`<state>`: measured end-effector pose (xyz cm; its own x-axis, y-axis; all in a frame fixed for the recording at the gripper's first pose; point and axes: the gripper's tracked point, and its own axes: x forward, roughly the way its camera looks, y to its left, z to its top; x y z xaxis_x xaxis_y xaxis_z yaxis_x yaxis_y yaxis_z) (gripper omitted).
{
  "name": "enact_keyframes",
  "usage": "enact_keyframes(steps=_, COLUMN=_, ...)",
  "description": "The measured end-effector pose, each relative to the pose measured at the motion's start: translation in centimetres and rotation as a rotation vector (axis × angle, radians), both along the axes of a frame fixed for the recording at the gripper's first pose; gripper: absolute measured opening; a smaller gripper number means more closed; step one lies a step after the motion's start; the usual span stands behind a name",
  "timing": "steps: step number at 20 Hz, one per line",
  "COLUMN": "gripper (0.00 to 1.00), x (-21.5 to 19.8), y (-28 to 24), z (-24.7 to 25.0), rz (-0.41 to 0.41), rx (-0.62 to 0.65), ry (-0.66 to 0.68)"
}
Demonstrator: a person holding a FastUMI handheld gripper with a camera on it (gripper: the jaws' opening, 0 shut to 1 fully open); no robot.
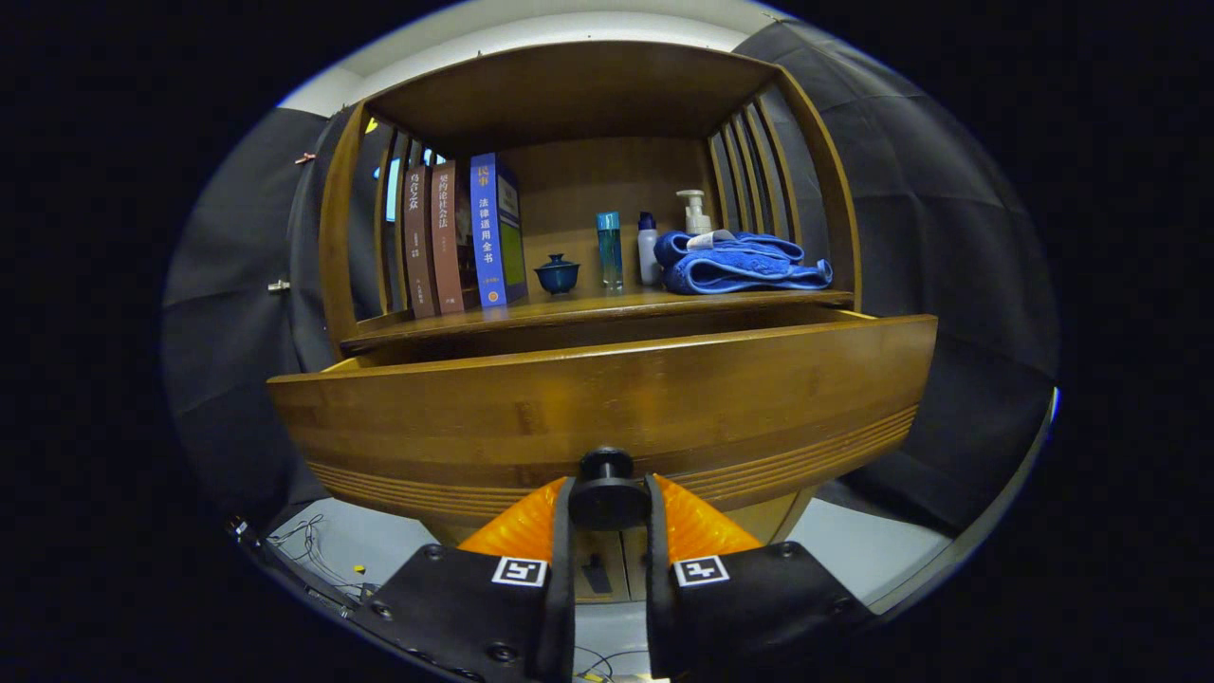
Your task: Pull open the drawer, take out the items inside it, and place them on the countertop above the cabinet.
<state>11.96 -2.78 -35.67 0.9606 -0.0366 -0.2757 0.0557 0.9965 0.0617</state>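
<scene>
Gripping the dark round knob point(608, 491) with the gripper point(609, 503), jaws closed on it from both sides. Drawing the wooden drawer point(607, 403) out from under the counter point(588, 308), front panel standing well proud of the cabinet. Contents hidden behind the panel, so impossible to name. Best pulling straight back and level, avoiding any twist or sag on the knob, stopping short of full travel, then releasing cleanly before reaching over the front.

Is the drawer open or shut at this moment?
Open. The drawer front stands out from the cabinet, a gap showing behind its top edge. The gripper is shut on the knob.
</scene>
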Motion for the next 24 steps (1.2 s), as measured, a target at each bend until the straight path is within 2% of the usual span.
enact_keyframes(steps=4, gripper=0.34, x=-2.9, y=0.1, z=0.0, rz=-0.015, rx=0.024, ry=-0.009)
enact_keyframes(steps=7, gripper=0.34, x=-4.8, y=0.1, z=-0.5, rz=-0.007, rx=-0.010, ry=0.004)
enact_keyframes(steps=14, gripper=0.34, x=-5.6, y=0.2, z=-0.5, rz=0.011, rx=-0.030, ry=0.003)
enact_keyframes(steps=15, gripper=0.38, x=-5.8, y=0.5, z=-0.5, rz=0.029, rx=-0.035, ry=0.008)
enact_keyframes(steps=20, gripper=0.88, x=-6.7, y=1.0, z=0.1, rz=0.050, rx=-0.050, ry=-0.002)
enact_keyframes(steps=24, gripper=1.00, x=-6.8, y=0.3, z=4.4, rz=0.019, rx=-0.018, ry=-0.059)
